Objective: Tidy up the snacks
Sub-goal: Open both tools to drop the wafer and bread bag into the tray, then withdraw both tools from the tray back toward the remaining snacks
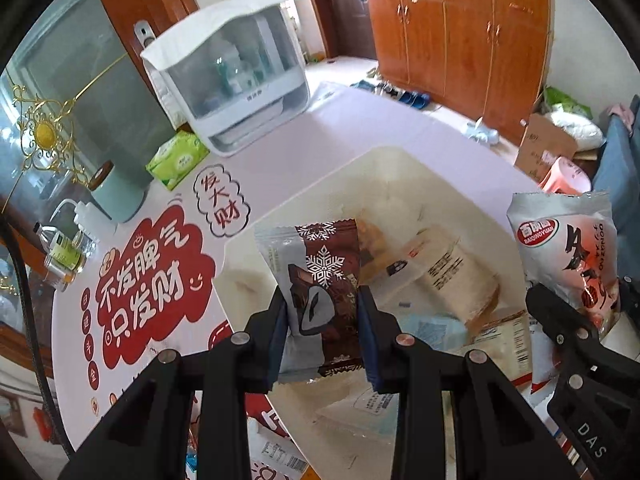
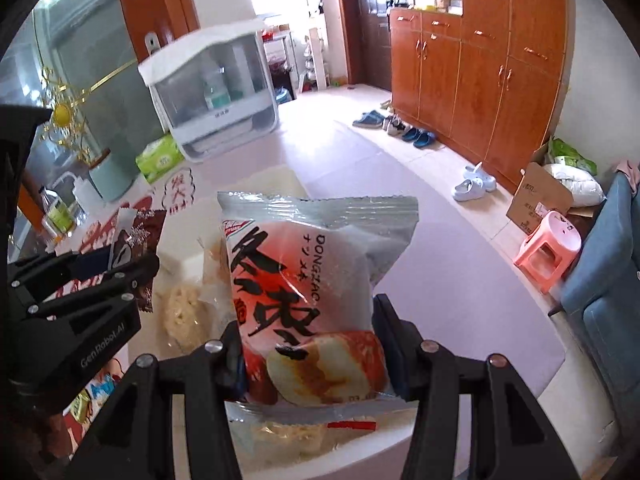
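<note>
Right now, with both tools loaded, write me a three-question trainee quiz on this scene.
1. True or false: the left tool holds the brown packet.
2. Multiple choice: what lies below both tools? A) a sink B) a white bin with snacks inside C) a drawer
3. Fill in: the right tool is shut on the ______ packet.

Key: 1 true; 2 B; 3 pink
</note>
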A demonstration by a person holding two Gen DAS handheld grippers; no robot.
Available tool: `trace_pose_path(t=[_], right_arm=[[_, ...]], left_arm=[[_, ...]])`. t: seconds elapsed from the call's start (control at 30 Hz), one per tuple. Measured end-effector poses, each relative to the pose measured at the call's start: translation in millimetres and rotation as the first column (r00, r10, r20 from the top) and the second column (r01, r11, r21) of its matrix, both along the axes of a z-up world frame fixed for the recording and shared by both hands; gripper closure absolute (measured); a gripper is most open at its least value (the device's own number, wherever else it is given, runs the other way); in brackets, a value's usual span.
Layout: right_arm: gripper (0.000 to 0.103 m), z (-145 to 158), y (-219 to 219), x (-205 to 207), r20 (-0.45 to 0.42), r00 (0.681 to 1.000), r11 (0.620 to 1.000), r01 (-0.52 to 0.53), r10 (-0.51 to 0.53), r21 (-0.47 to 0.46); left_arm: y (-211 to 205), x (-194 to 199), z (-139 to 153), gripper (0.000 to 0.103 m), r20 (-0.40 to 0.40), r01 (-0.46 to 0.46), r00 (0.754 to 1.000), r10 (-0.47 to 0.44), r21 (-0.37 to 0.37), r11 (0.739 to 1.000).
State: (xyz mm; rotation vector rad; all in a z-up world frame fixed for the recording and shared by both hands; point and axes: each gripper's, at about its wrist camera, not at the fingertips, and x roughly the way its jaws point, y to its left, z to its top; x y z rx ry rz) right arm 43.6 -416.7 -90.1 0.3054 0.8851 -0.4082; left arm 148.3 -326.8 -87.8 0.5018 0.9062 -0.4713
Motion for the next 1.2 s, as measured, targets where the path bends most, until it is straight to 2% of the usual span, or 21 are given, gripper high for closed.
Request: trace_pose_path(t=[0.2, 0.27, 0.3, 0.33, 0.4, 0.47, 0.57, 0.77, 1.2], right_arm=[[0.049, -23, 3, 9, -0.064, 0.997, 0.999, -0.043, 0.044, 0.008], [0.049, -30, 5, 11, -0.083, 0.994, 0.997, -0.071, 0.074, 0.034], [0.049, -33, 5, 11, -0.087, 0.993, 0.996, -0.081, 0.085, 0.045], [0.048, -36, 6, 11, -0.092, 0.991, 0.995, -0.089, 0.094, 0.051], [0.046, -37, 10, 10, -0.093, 0.990, 0.994, -0.099, 0.103, 0.043], [0.042, -36, 13, 7, -0.087, 0.990, 0.994, -0.106, 0.107, 0.021], [0.038, -33, 15, 1, -0.070, 0.991, 0.993, -0.117, 0.116, -0.006], [0.037, -26, 13, -4, -0.034, 0.992, 0.992, -0.124, 0.124, 0.010], [0.036, -13, 23, -13, 0.032, 0.990, 0.990, -0.136, 0.135, 0.036]], left_arm=[[3, 5, -20, 0.071, -0.033, -0.031, 0.999, 0.032, 0.043, 0.999], [4, 6, -25, 0.067, -0.037, -0.049, 0.998, 0.051, 0.063, 0.997], [4, 6, -27, 0.052, -0.041, -0.057, 0.997, 0.060, 0.073, 0.996], [5, 6, -30, 0.025, -0.045, -0.066, 0.997, 0.070, 0.089, 0.994], [7, 4, -31, 0.006, -0.026, -0.085, 0.996, 0.089, 0.108, 0.990], [8, -1, -30, 0.006, 0.009, -0.085, 0.996, 0.085, 0.119, 0.989], [10, -6, -30, 0.006, 0.016, -0.091, 0.996, 0.090, 0.140, 0.986], [26, -10, -26, 0.006, 0.014, -0.146, 0.989, 0.145, 0.135, 0.980], [46, -21, -11, 0.006, 0.052, -0.187, 0.982, 0.182, 0.125, 0.974]])
